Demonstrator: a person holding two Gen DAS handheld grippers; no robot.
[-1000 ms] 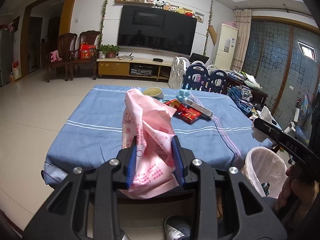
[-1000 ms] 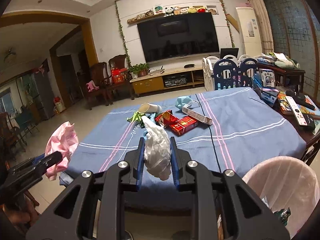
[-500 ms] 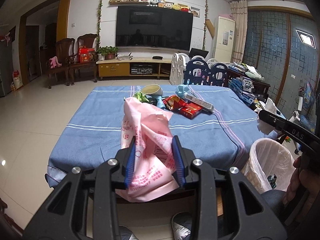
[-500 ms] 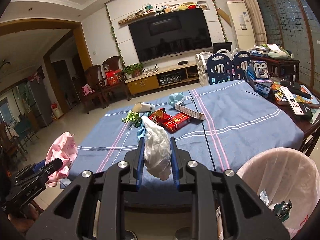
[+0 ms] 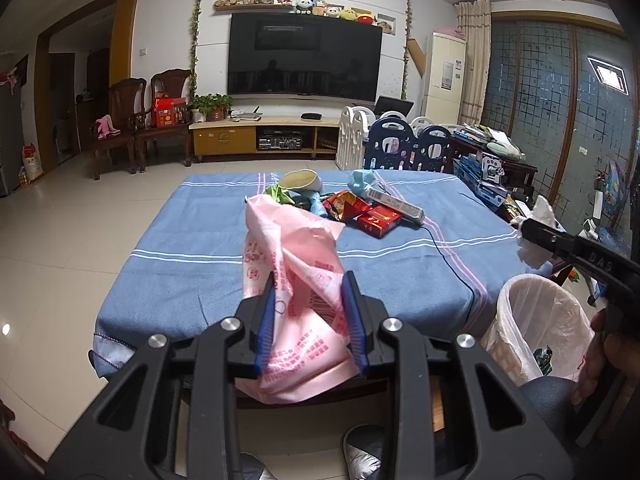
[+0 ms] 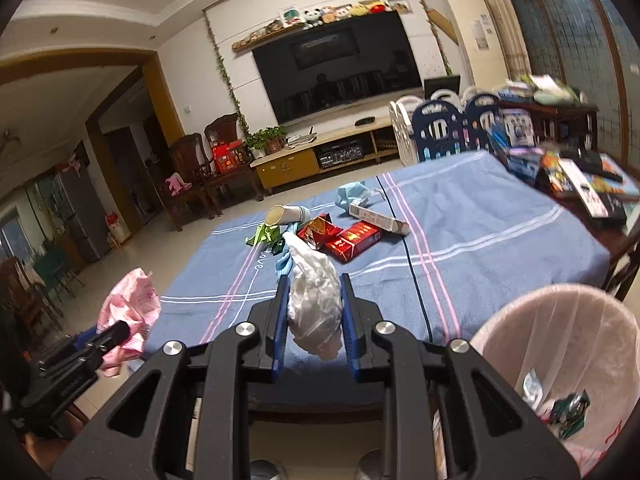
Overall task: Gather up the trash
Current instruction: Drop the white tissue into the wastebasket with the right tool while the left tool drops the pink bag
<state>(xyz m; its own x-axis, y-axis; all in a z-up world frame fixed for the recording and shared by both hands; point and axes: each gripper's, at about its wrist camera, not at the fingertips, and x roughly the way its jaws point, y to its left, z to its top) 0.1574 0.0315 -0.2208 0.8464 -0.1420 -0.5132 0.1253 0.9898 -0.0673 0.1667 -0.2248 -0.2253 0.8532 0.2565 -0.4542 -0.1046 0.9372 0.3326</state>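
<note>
My left gripper [image 5: 310,280] holds a crumpled pink plastic bag [image 5: 288,248] between its blue pads, and its jaws are closing a little on it. My right gripper [image 6: 314,280] is shut on a scrunched white plastic bag [image 6: 316,304]. Both are held in front of the near edge of the blue-clothed table [image 5: 200,248]. A bin with a pale pink liner [image 6: 560,312] stands at the lower right, beside the table's corner [image 5: 536,312], with some scraps inside. More trash lies mid-table: red packets [image 6: 352,240], a tipped paper cup [image 6: 286,214], green scraps [image 6: 264,234] and a long white box [image 6: 378,220].
A black cable [image 5: 448,256] runs over the cloth to the near edge. A side table [image 6: 580,184] with books and remotes stands on the right. A playpen fence [image 5: 400,146], TV unit and wooden chairs stand beyond. The person's shoes [image 5: 360,452] show below.
Both grippers keep their bags and stay in about the same place. The right wrist view has rolled slightly, and the bin shows larger at its lower right.
</note>
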